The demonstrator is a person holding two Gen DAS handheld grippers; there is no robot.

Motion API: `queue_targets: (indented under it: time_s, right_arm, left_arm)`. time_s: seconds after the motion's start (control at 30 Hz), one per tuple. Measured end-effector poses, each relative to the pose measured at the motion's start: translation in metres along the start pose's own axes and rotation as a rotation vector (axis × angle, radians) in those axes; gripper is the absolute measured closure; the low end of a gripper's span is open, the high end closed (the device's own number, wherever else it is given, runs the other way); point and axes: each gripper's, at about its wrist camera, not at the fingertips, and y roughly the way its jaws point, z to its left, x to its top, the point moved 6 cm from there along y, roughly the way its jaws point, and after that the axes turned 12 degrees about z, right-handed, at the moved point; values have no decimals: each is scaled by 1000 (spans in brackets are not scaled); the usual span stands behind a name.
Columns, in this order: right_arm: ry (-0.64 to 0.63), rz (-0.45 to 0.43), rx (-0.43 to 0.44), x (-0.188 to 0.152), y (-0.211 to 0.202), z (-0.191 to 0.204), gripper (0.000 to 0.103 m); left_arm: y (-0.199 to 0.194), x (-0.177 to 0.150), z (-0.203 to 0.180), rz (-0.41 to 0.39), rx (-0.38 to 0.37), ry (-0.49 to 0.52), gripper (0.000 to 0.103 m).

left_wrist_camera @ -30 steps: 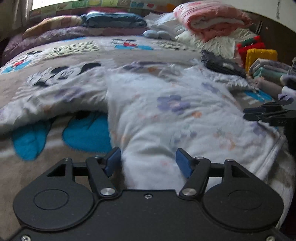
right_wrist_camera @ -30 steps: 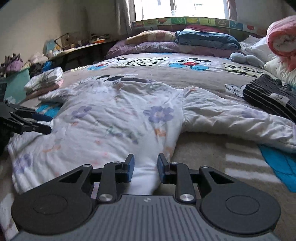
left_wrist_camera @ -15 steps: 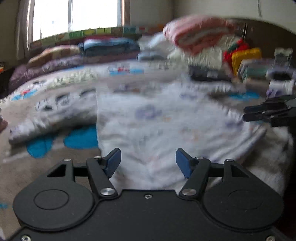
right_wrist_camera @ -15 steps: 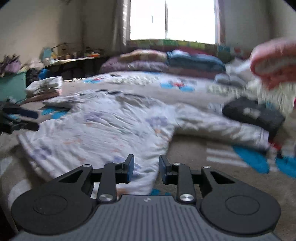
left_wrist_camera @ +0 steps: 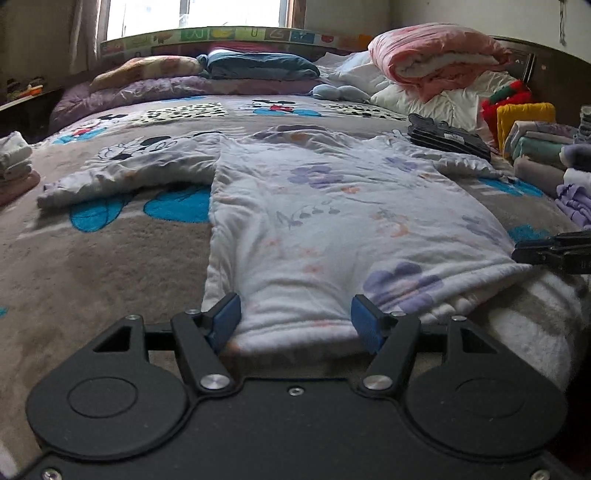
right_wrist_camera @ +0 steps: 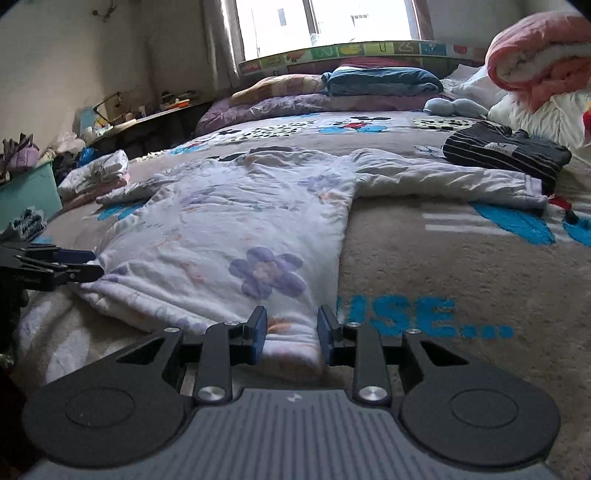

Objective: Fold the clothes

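Lying flat on the bed (left_wrist_camera: 110,266), sleeves spread, a floral top (left_wrist_camera: 332,206) has its hem between both grippers' part-open jaws, left gripper (left_wrist_camera: 295,323) and right gripper (right_wrist_camera: 290,328); closing both evenly would likely fold it straight.

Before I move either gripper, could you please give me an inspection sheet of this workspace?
Surface: bed with a grey cartoon-print blanket; its near edge drops off under the hem.
Job's things: white floral long-sleeved top spread flat, both sleeves out to the sides.
Clutter: folded black striped garment by one sleeve; stack of folded clothes; rolled pink blanket; blue pillow.
Grippers: left gripper open, fingers either side of the hem; right gripper open, narrower, straddling the hem corner.
Cables: nothing seen.
Surroundings: bright window; cluttered side shelf; green bin.
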Motion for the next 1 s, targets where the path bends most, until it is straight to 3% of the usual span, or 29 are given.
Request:
queue_targets:
  time_s: [0.2, 0.3, 0.5, 0.57, 0.63, 0.7, 0.87, 0.9, 1.0]
  right_arm:
    - [41, 20, 2, -13, -7, -4, 67]
    - [59, 46, 11, -19, -15, -5, 66]
    - [87, 99, 45, -36, -36, -7, 65]
    - [127, 71, 83, -37, -46, -12, 62]
    - [178, 20, 115, -35, -56, -22, 48]
    - [250, -30, 153, -34, -64, -36, 41]
    - [419, -112, 245, -28, -65, -70, 39]
    - [430, -124, 256, -26, -63, -74, 39]
    - [416, -157, 262, -17, -56, -81, 39]
  left_arm:
    - [-12, -21, -18, 64, 42, 55, 34]
    - [-17, -32, -27, 99, 63, 85, 23]
    - [-29, -38, -39, 150, 63, 95, 21]
    - [-31, -35, -46, 143, 61, 98, 21]
    - [-33, -30, -54, 130, 52, 104, 21]
    - [-34, -22, -64, 105, 55, 112, 21]
    - [-33, 5, -88, 16, 105, 118, 21]
    - [-30, 11, -90, -4, 117, 119, 24]
    - [-12, 37, -88, -14, 151, 102, 49]
